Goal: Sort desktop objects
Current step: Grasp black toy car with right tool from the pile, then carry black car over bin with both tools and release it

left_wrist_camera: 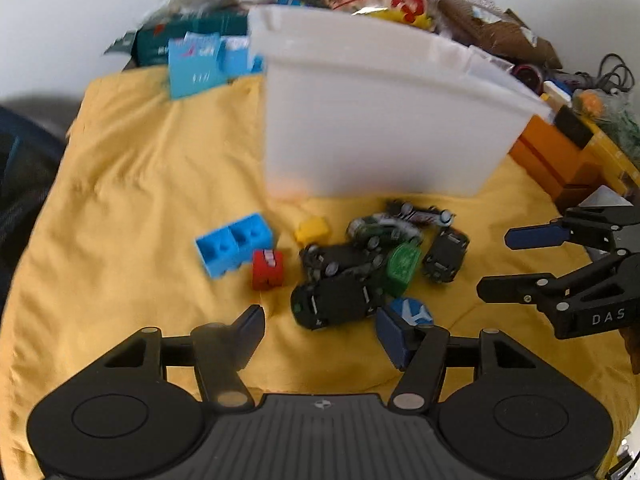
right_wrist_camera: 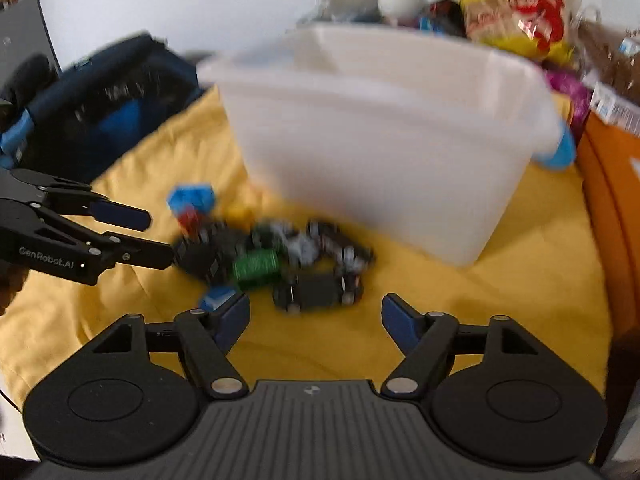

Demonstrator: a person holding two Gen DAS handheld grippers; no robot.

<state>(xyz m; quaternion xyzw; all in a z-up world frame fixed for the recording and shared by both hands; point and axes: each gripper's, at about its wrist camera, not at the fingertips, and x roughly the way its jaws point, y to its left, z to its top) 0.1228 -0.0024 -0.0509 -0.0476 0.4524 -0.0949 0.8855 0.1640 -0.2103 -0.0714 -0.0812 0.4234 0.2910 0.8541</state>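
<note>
A: Our left gripper (left_wrist_camera: 320, 330) has its jaws spread wide with nothing between them, and so does our right gripper (right_wrist_camera: 316, 314). Both hang just short of the toy heap

B: Agreed. Nearest our left jaws lies a black toy car (left_wrist_camera: 334, 306), with a blue round piece (left_wrist_camera: 412, 312) just beside the right-hand pad. In front of our right jaws sits another black toy car (right_wrist_camera: 316, 292)

A: Beyond those, the green piece (left_wrist_camera: 402, 266) is wedged among the cars, then a red block (left_wrist_camera: 267, 269), a yellow block (left_wrist_camera: 312, 230) and a blue brick (left_wrist_camera: 234, 246) off to the left, a little apart from the heap

B: And far behind everything stands the white bin (left_wrist_camera: 372, 120) on the yellow cloth (left_wrist_camera: 140, 200) that covers the surface, which is where we would guess the sorted things go

A: For handling, we judge the cars light, rigid and a bit slick, likely to roll on their wheels. We should pinch one across its flanks, mid-body, not over the wheels

B: The bricks look stiff, light and flat-sided, so we can close on two opposite faces. The heap is tangled, so lifting one car may drag a neighbour. The right-wrist view is blurred, so we cannot tell finer details there
</note>
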